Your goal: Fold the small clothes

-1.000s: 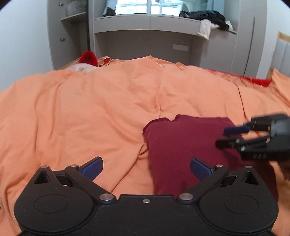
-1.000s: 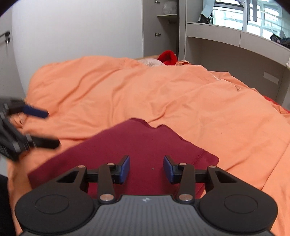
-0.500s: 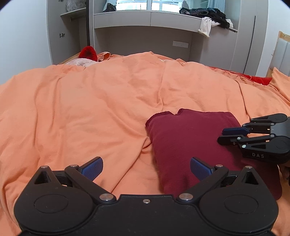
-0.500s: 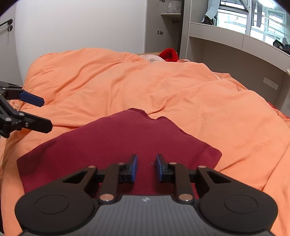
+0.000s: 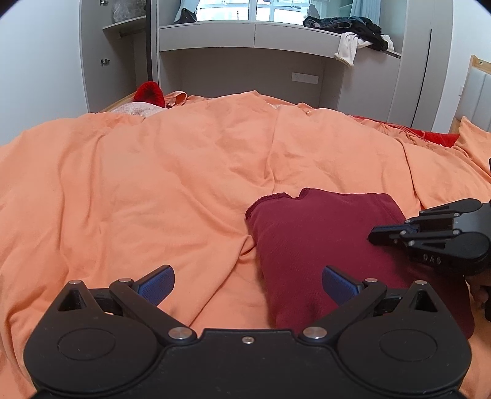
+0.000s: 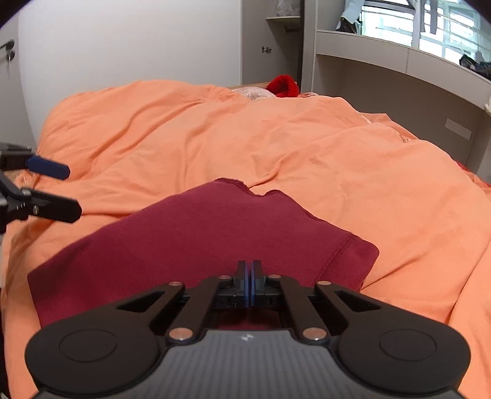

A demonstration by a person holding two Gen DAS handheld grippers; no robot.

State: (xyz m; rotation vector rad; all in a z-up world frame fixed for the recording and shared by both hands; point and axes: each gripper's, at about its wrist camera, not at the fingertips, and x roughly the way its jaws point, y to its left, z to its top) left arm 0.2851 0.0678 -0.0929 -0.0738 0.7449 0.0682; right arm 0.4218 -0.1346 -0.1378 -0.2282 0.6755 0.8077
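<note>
On the orange bedspread (image 5: pixel 184 172), the right gripper (image 6: pixel 248 284) looks pinched together over the maroon garment (image 6: pixel 214 233) (whether it holds cloth, I cannot tell). The left gripper (image 5: pixel 247 280) gapes wide and empty; it should take the near left edge squarely.

One maroon garment (image 5: pixel 322 245), one orange duvet (image 5: pixel 184 172), two grippers: left gripper (image 5: pixel 247 282), right gripper (image 6: pixel 248 276)

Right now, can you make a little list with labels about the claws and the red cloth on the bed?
Cloth: dark red garment, folded flat on the orange blanket
Left claw: wide open, above the cloth's near left edge, holding nothing
Right claw: pads pressed together over the cloth; whether they pinch it cannot be told
Far away: grey shelves with piled clothes
</note>
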